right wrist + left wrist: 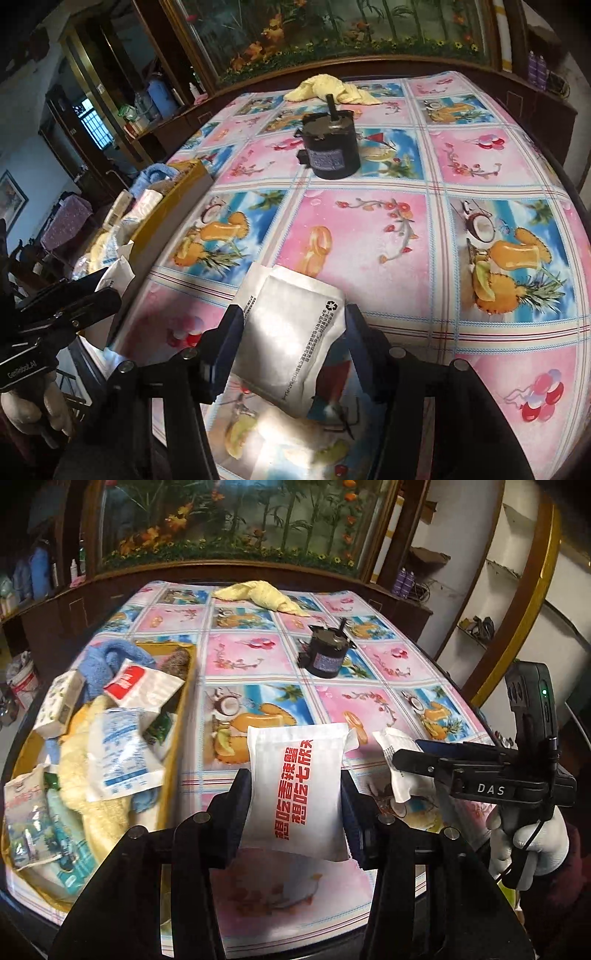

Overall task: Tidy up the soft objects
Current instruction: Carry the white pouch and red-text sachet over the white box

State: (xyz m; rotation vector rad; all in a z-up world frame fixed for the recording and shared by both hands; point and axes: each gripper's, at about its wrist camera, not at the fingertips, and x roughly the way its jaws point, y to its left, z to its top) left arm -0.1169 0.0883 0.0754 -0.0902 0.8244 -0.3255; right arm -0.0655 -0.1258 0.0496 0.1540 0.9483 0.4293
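Both grippers carrying white packets near the box.
Left gripper (295,805) is clamped on the red-lettered packet (295,794) beside the cardboard box (177,738); right gripper (295,347) pinches a grey-printed packet (295,339) farther off.

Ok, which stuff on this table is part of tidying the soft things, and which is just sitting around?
Part of the job:
- white packet with red print, gripped in the left tool
- white packet, between the right tool's fingers
- yellow cloth at the far edge
- cardboard box holding towels and packets

Just lying about:
- black cylindrical motor
- shelf bottles
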